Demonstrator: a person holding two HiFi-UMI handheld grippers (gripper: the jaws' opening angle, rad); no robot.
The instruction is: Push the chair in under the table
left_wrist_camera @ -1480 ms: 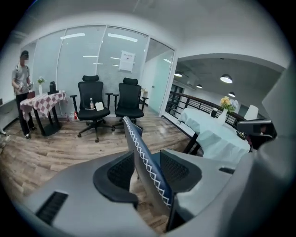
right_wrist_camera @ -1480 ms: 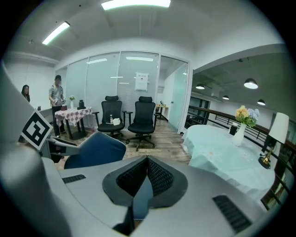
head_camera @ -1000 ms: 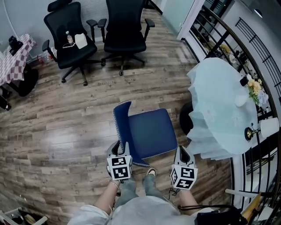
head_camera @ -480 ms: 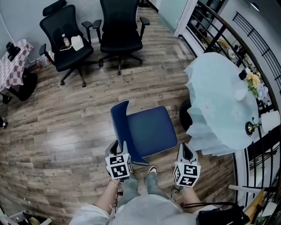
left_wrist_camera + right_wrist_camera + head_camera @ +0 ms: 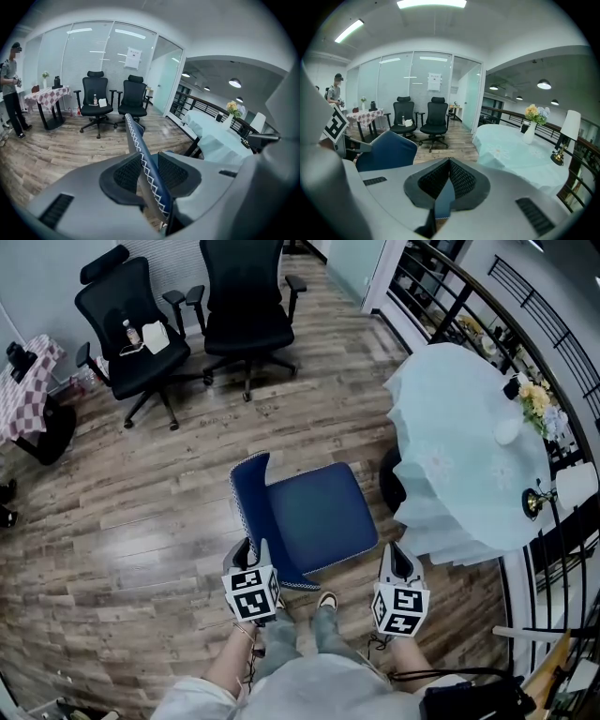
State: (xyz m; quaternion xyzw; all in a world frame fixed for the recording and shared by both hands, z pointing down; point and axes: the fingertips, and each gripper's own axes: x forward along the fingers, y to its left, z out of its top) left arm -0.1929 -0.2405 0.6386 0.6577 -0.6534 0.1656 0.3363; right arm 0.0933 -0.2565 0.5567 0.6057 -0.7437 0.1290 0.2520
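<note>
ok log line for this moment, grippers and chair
left gripper: shut on chair back | right gripper: shut on chair edge | chair: beside table, not yet under

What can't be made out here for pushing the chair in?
Chair legs: head view, hidden beneath the blue chair seat.
Room under the table: head view, draped cloth covers it.
What the right gripper clamps: thin blue edge in its view; its body hides the rest.

navy blue chair (image 5: 314, 517) edged in white zigzag, pale turquoise tablecloth (image 5: 459, 446)
</note>
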